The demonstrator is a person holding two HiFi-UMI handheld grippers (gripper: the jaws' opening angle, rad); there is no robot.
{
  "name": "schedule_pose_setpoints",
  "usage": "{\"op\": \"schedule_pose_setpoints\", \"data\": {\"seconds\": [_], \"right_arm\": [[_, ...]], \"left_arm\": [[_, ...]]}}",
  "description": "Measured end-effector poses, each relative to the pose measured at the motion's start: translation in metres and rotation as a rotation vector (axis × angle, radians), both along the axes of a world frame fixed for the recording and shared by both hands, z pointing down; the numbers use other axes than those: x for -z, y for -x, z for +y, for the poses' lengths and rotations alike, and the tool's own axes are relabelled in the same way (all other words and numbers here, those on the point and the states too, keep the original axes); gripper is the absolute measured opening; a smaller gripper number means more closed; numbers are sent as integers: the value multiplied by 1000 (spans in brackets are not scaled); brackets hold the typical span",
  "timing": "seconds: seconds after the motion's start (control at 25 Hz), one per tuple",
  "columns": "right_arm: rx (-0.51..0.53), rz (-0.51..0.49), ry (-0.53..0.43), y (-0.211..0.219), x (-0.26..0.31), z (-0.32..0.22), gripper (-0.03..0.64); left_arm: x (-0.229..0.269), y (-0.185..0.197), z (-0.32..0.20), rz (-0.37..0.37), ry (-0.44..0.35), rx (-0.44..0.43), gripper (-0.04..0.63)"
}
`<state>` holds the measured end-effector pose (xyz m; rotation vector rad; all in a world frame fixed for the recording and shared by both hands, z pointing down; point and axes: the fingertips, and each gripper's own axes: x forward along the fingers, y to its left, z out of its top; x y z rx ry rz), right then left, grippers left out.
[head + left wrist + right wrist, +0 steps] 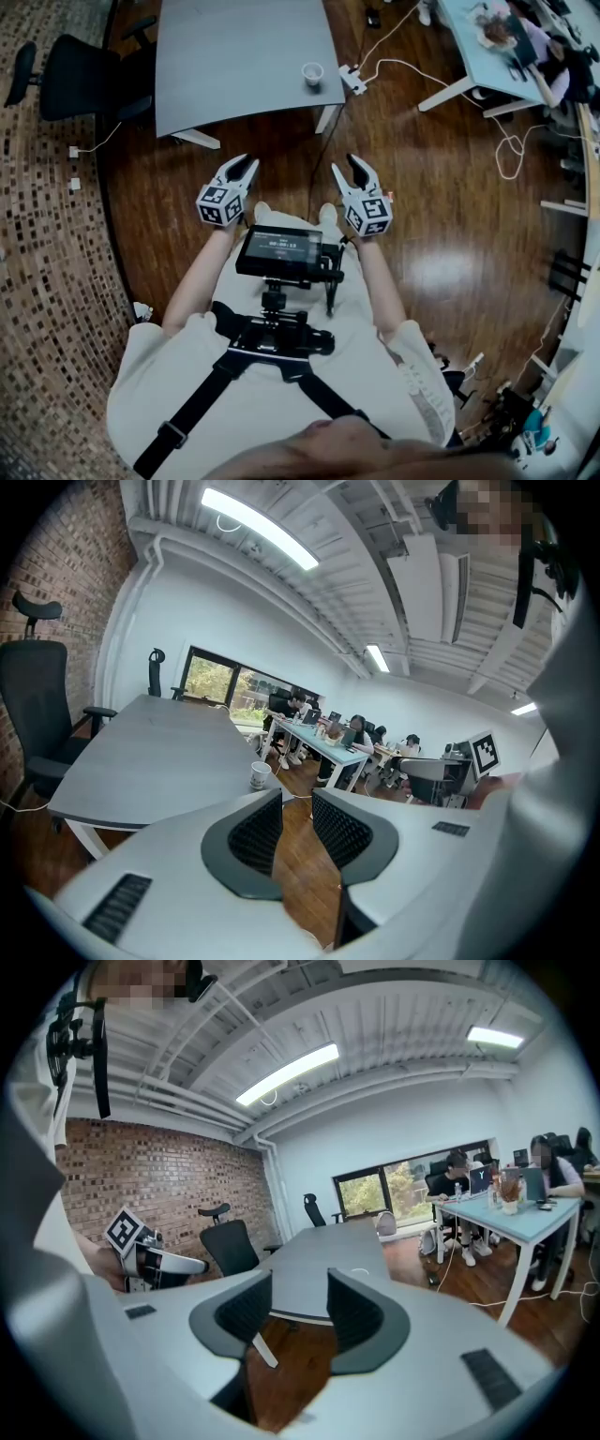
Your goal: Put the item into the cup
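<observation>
Now I stand on a wooden floor, holding both grippers out in front of me, well short of a grey table. My left gripper has its fingers apart, with only floor showing between them. My right gripper likewise has its fingers spread and empty. A small white paper cup stands upright near the table's right front edge, well apart from both grippers. A black office chair sits at the table's left

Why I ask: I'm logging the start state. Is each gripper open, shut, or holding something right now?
Left gripper: open, nothing between its jaws.
Right gripper: open, nothing between its jaws.
</observation>
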<state>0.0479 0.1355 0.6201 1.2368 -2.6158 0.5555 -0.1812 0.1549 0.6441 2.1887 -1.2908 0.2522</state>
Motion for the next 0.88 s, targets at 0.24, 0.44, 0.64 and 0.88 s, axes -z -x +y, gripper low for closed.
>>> {"op": "schedule_pose_setpoints", "data": {"seconds": [0.24,0.44,0.64,0.88], "right_arm": [[4,23,-12,-3,3,-8,199],[-1,32,0,-3,3,-7,198],[12,37,10,-3,-2,-3,196],[34,62,-17,0,1,0,195]], "left_arm": [[-8,-4,1,-4,13,-13,101],[-11,-5,1,-9,22,-19,101],[-10,-8,1,-17,21,-29,101],[-12,-10,1,-27,33,-34,101]]}}
